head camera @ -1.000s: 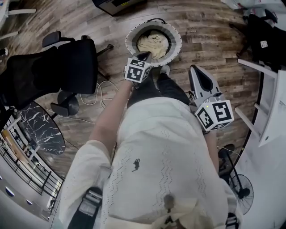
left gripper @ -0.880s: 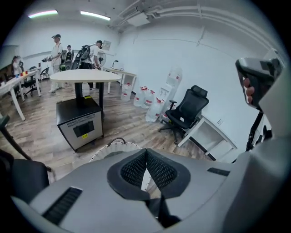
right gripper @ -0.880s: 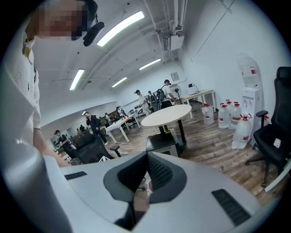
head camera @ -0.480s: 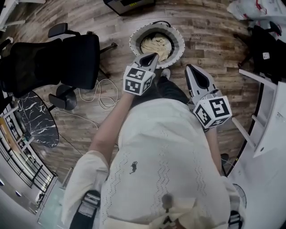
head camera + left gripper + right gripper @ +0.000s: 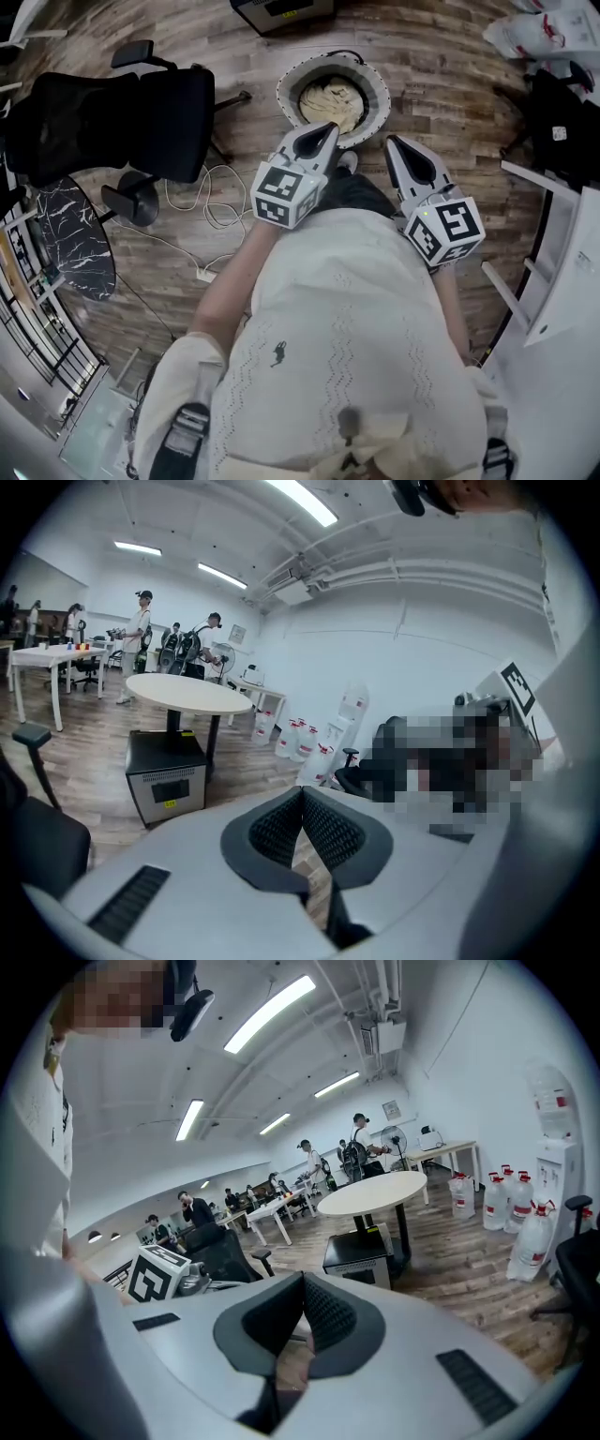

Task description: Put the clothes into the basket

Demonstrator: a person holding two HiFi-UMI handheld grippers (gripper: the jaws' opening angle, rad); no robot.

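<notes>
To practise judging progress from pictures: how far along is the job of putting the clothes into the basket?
Done: cream clothes lie bunched inside the round basket on the wooden floor. In hand: nothing; the left claw and the right claw are both shut and empty. Left: no other loose clothes show on the floor in the head view, so the job looks about finished.

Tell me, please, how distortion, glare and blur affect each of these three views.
Head view: strong fisheye bows the floor planks around the basket; evenly lit, sharp. Left gripper view: dark vignette, ceiling strip light blown out, a mosaic patch at right. Right gripper view: same vignette, glaring light bar, mosaic patch top left.
</notes>
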